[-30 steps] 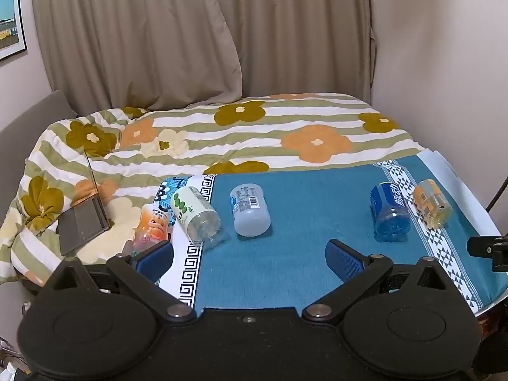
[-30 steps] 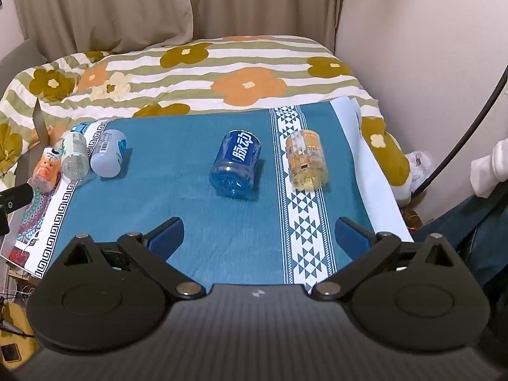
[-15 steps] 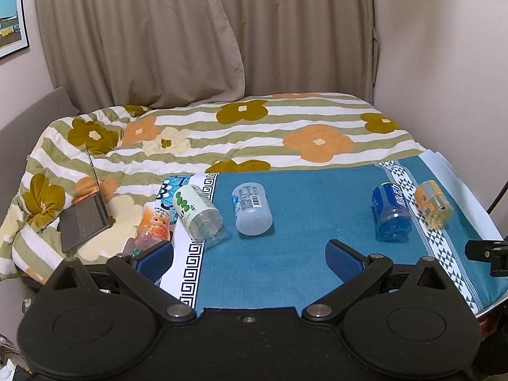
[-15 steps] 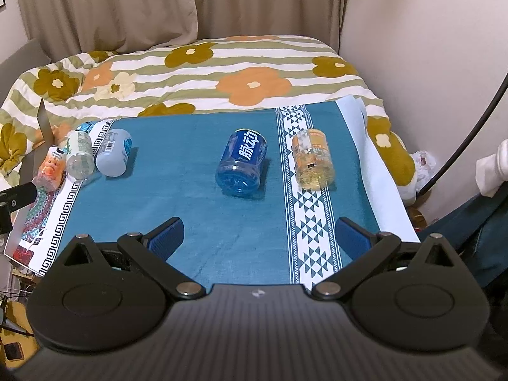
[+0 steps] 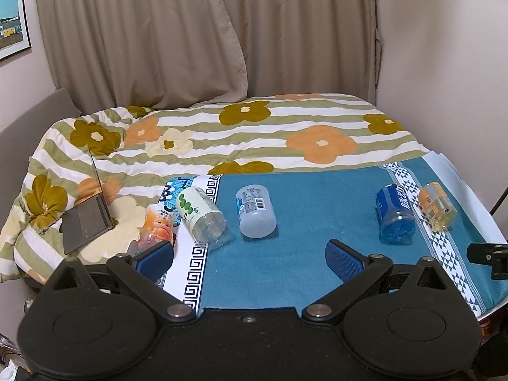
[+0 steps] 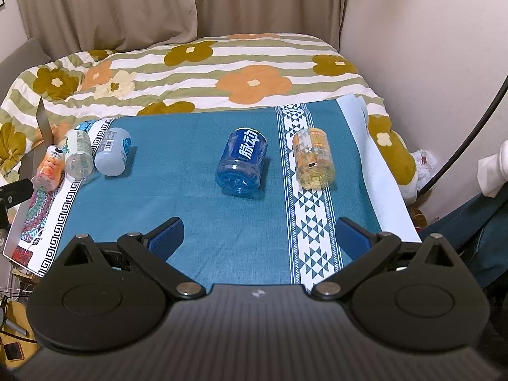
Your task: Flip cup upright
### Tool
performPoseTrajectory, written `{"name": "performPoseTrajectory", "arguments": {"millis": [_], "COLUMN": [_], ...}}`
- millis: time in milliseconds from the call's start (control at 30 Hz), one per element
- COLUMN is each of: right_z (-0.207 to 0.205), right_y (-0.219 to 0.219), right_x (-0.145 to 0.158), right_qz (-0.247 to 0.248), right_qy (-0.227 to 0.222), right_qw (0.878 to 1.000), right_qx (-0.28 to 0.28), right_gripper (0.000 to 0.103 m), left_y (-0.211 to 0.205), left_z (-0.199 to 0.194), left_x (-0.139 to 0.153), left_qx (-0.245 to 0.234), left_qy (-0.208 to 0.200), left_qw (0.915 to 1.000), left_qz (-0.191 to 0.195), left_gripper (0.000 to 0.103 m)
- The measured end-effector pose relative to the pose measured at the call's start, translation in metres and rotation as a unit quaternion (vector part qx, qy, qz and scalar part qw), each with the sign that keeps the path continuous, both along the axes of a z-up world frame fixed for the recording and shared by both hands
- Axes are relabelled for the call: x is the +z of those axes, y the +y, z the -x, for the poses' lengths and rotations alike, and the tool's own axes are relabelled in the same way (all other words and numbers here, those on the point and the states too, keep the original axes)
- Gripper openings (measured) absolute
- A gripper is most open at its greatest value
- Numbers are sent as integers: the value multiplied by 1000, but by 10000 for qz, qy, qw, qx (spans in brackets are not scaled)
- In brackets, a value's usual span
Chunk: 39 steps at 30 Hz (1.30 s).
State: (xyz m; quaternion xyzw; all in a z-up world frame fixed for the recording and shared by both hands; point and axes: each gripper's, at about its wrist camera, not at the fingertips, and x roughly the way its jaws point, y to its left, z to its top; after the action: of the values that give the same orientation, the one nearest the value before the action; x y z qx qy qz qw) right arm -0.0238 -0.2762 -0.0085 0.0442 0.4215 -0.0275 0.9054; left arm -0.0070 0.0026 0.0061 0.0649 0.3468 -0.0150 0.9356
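Several cut-bottle cups lie on their sides on a blue cloth [image 5: 301,254]. In the left wrist view: an orange-pink cup [image 5: 157,223], a green-spotted white cup [image 5: 200,214], a frosted white cup [image 5: 255,211], a blue cup [image 5: 395,212], an orange cup [image 5: 436,206]. The right wrist view shows the blue cup [image 6: 243,162], the orange cup [image 6: 312,158], the frosted cup [image 6: 112,152], the green-spotted cup [image 6: 77,154] and the orange-pink cup [image 6: 49,168]. My left gripper [image 5: 249,258] is open and empty, short of the frosted cup. My right gripper [image 6: 258,236] is open and empty, short of the blue cup.
The cloth lies on a table against a bed with a flowered quilt [image 5: 254,133]. An open laptop [image 5: 87,219] sits on the quilt at left. Curtains [image 5: 206,31] hang behind; a wall [image 6: 428,47] stands at right. A black cable [image 6: 470,133] runs at right.
Both grippers have drawn back and tilted slightly, so the cups sit a little lower in each view. The cups have not moved. Both stay open.
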Motion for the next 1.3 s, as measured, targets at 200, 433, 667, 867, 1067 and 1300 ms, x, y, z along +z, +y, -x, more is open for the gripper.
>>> {"name": "performPoseTrajectory", "arguments": {"millis": [200,433,667,867,1067,1300], "right_z": [-2,-2,-2,-3,-4,-6], "right_y": [-1,-1,-1,-1,-1,-5], "right_x": [-1,0,-1,-1,-2,-3], "right_qz": [14,12,10,44,67,126], "right_qy": [11,13,11,21,21,50], "right_qw": [10000,10000,10000,10000,10000,9999], "right_qx": [9,10,0,6,5,-35], "right_gripper": [103,103,103,103,103,103], "left_y": [1,2,4,6,8,7], "left_z": [0,-3,-7,-11,-14,-14], "left_x": [0,0,0,-1,-3,-3], "left_qx": [-2,2,15,25,47,45], "left_qy": [1,6,8,9,18,16], "left_qw": [10000,10000,10000,10000,10000,10000], "left_qz": [4,10,-2,-13,-27,-24], "left_gripper": [103,103,103,103,103,103]}}
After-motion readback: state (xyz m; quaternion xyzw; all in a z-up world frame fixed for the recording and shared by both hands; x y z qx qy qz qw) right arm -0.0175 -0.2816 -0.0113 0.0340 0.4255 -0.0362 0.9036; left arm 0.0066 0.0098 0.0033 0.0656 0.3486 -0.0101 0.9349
